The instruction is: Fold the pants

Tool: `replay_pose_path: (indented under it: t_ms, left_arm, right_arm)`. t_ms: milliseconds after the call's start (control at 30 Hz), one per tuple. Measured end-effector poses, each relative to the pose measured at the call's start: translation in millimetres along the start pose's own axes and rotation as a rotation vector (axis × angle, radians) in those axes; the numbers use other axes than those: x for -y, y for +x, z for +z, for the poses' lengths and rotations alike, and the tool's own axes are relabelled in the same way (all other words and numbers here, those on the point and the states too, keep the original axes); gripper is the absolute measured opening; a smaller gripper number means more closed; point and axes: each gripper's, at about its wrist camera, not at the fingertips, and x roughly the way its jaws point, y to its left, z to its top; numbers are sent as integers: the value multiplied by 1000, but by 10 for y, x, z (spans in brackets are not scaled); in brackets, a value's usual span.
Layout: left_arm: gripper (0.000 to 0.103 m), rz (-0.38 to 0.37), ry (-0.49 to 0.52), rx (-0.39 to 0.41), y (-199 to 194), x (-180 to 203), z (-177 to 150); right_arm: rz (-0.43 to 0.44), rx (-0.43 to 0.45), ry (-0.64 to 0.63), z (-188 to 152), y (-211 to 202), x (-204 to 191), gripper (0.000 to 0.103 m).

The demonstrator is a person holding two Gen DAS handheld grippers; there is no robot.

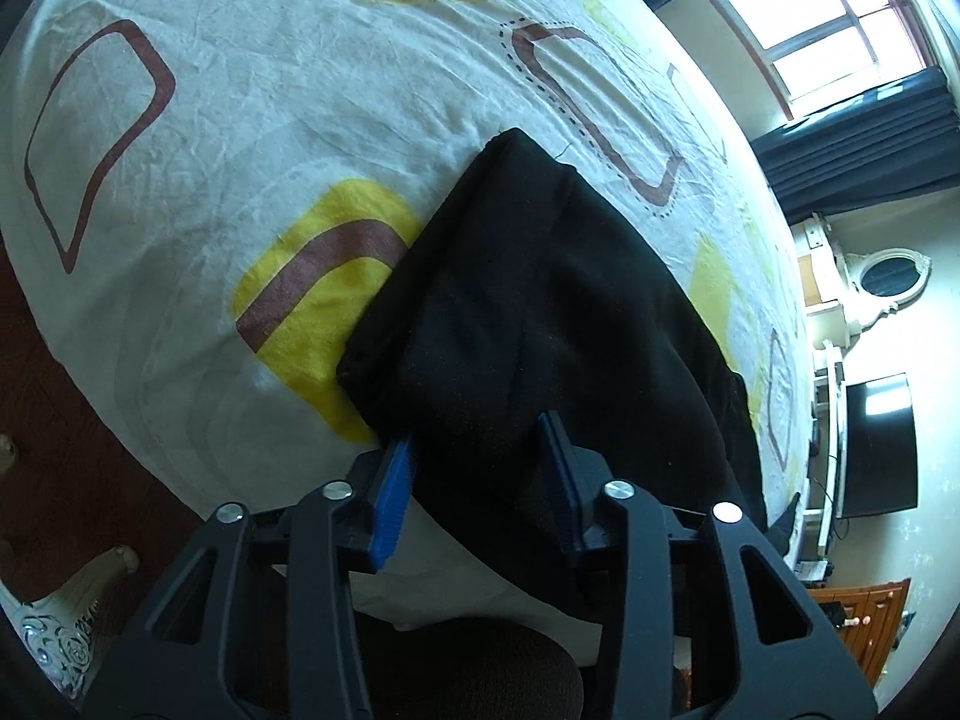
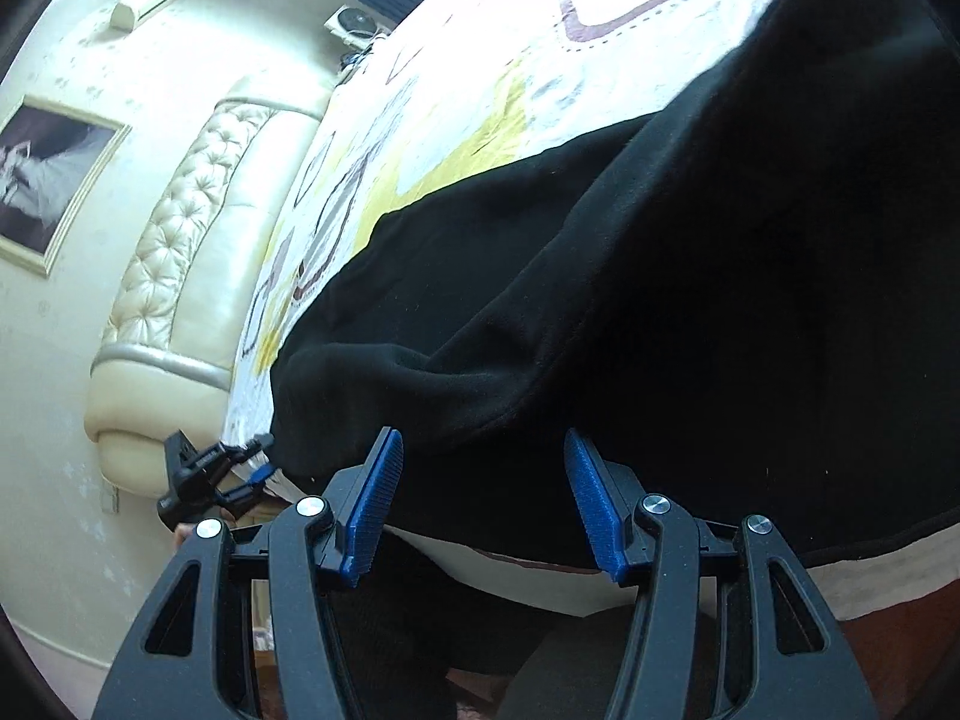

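Observation:
Black pants (image 1: 540,300) lie folded lengthwise on a bed sheet (image 1: 240,120) printed with yellow and brown squares; one end hangs over the near bed edge. My left gripper (image 1: 477,450) straddles that near end, its blue pads apart with black cloth lying flat between them, the left pad at the cloth's side edge. In the right wrist view the pants (image 2: 660,300) fill the middle and right. My right gripper (image 2: 483,462) hovers over their near edge, jaws wide, holding nothing. The left gripper (image 2: 261,457) shows small at the pants' left corner.
A cream tufted headboard (image 2: 180,240) and a framed picture (image 2: 48,180) stand on the left. A window (image 1: 828,18), dark curtains (image 1: 870,138), a TV (image 1: 882,444) and a wooden dresser (image 1: 870,618) line the far side. Dark floor (image 1: 60,420) lies beside the bed.

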Motion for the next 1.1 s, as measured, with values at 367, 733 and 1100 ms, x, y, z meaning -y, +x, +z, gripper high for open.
replay_pose_path:
  t_ms: [367, 733, 1100]
  left_arm:
    - [17, 94, 15, 70, -98, 66, -24]
    - [18, 71, 9, 64, -113, -134, -45]
    - [25, 131, 128, 105, -437, 12, -173]
  right_arm:
    - [8, 70, 174, 137, -32, 215, 13]
    - [-46, 9, 248, -244, -150, 360, 10]
    - [-133, 159, 250, -9, -916, 669, 54]
